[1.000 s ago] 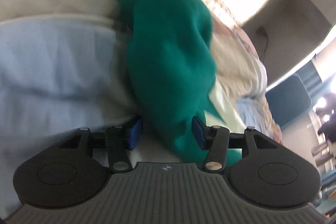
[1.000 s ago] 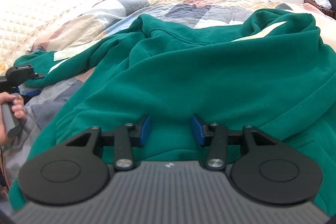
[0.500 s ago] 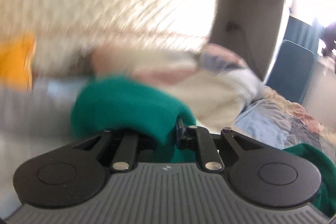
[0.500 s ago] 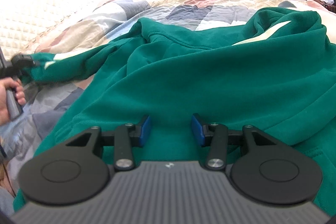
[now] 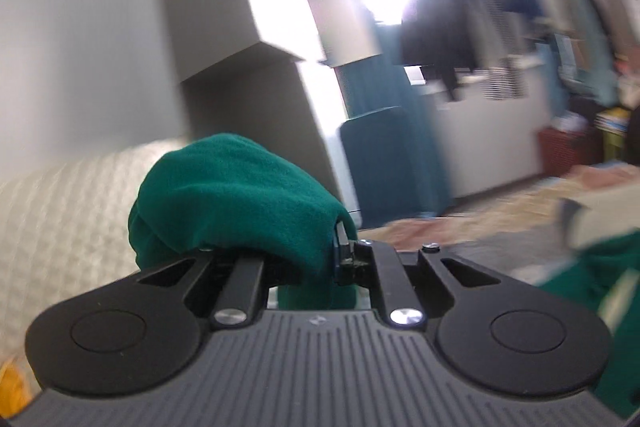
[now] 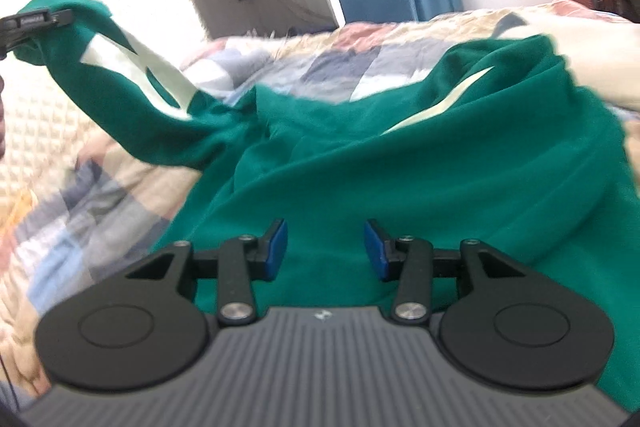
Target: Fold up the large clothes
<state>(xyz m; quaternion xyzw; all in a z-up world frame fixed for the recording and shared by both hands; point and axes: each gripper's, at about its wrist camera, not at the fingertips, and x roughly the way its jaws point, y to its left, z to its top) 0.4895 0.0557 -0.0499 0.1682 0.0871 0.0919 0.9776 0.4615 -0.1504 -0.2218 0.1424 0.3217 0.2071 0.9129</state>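
- Now the left gripper is clamped tight on the cuff end of the sleeve, a wad of green cloth bunched over its fingers, and holds it up at the far left above the bed.
- The right gripper hovers low over the near part of the green sweatshirt with its blue pads spread wide and nothing between them.
- The body of the sweatshirt lies rumpled across the patchwork quilt, its far edge humped up on the right.
- To do this step well, I judge the sleeve should be carried rightward across the chest and laid flat, kept taut so the pale stripe does not twist.
- The right gripper could pin the near hem meanwhile, so the body does not drag.
- Open quilt lies to the left and beyond the garment; the quilted headboard bounds the far left, so swing inward, not back.
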